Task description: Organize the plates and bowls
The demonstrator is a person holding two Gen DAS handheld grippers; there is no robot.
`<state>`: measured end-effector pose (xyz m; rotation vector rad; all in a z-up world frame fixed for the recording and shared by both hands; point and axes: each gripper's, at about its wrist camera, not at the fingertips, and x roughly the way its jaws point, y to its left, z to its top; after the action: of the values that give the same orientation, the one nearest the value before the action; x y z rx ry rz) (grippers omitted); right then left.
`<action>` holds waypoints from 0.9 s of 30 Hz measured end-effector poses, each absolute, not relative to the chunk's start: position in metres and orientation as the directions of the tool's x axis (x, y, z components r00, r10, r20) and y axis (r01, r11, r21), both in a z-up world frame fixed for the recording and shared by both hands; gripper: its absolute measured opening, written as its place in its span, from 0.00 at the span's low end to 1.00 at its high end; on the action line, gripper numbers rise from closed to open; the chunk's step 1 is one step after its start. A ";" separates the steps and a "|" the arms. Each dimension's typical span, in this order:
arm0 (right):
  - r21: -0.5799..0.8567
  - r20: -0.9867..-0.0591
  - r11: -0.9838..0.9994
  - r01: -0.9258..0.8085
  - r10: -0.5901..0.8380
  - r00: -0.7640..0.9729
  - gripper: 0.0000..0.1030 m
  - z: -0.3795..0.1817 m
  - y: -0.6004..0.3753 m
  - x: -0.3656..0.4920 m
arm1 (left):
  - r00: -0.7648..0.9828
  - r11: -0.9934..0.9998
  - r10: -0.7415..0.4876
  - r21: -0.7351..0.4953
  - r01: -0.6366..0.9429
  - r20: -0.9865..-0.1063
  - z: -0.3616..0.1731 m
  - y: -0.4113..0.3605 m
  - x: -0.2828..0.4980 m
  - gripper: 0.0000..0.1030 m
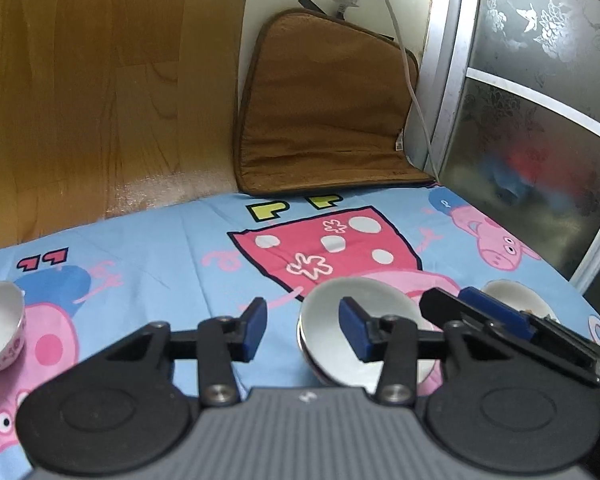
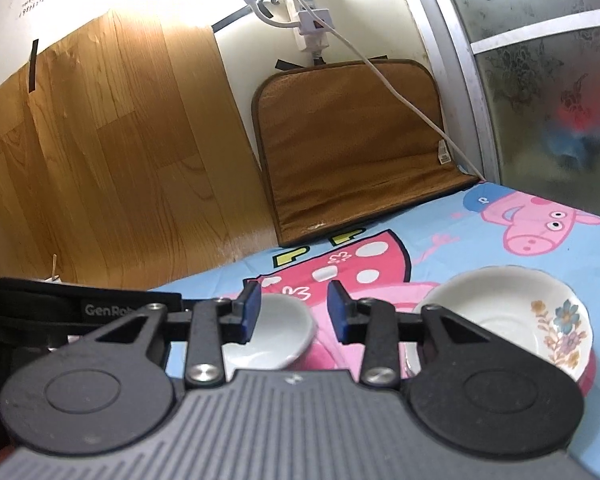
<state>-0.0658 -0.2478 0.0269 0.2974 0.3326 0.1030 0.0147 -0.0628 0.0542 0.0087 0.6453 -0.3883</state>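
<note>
Stacked white bowls (image 1: 360, 320) sit on the cartoon cloth (image 1: 160, 248), just ahead of my open, empty left gripper (image 1: 303, 326); its right finger overlaps the bowls' inside. A small patterned bowl (image 1: 0, 324) stands at far left. The right gripper's body (image 1: 500, 320) lies to the right, in front of a floral plate (image 1: 512, 296). In the right wrist view my open, empty right gripper (image 2: 294, 312) hovers over the white bowl (image 2: 276, 332), whose rim lies between the fingers. The floral plate (image 2: 512, 316) sits to its right.
A brown cushion (image 1: 324, 108) leans against the back wall with a white cable (image 1: 404, 64) across it. Wood-pattern panelling (image 1: 80, 100) covers the left wall. A frosted glass door (image 1: 540, 100) stands at right. The left gripper's body (image 2: 80, 308) is at left.
</note>
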 end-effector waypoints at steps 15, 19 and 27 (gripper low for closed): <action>0.261 -0.304 0.955 -0.142 0.221 0.927 0.39 0.033 -0.211 -0.073 | 0.794 0.984 -0.150 -0.012 0.177 -0.589 0.046 0.000 0.011 0.40; 0.251 -0.320 0.954 -0.167 0.245 0.915 0.39 0.033 -0.199 -0.073 | 0.798 0.989 -0.125 -0.012 0.146 -0.589 0.043 0.017 0.008 0.41; 0.254 -0.370 0.943 -0.213 0.298 0.880 0.39 0.029 -0.182 -0.068 | 0.799 0.994 -0.100 -0.018 0.111 -0.593 0.035 0.041 0.003 0.43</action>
<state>-0.0682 -0.1817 0.0293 0.2094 0.4171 0.2684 0.0032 0.0410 0.0347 0.0178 0.6352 -0.1132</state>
